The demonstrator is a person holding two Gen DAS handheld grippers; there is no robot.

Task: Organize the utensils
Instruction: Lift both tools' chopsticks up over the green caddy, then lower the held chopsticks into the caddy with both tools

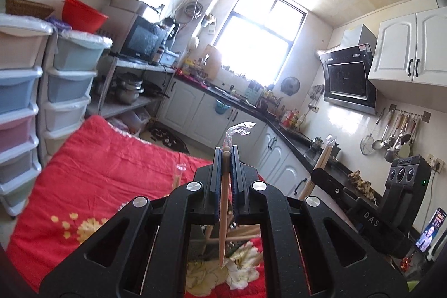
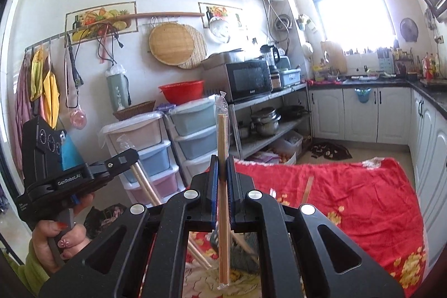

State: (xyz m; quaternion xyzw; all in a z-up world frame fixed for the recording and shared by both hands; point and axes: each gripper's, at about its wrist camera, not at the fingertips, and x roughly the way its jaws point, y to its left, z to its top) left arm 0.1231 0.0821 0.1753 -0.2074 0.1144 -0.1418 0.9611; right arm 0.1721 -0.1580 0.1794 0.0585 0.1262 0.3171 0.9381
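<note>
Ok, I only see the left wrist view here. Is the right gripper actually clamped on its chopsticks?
Observer: Yes. The right gripper is shut on a wrapped pair of chopsticks, which stands upright between its jaws.
Operator: Covered end to end?
Observer: The wrapper runs past the top ends, and the bottom ends look covered too.
Operator: And how does my side look from there?
Observer: A hand holds the left gripper, and its second pair slants down toward the red cloth.
</note>
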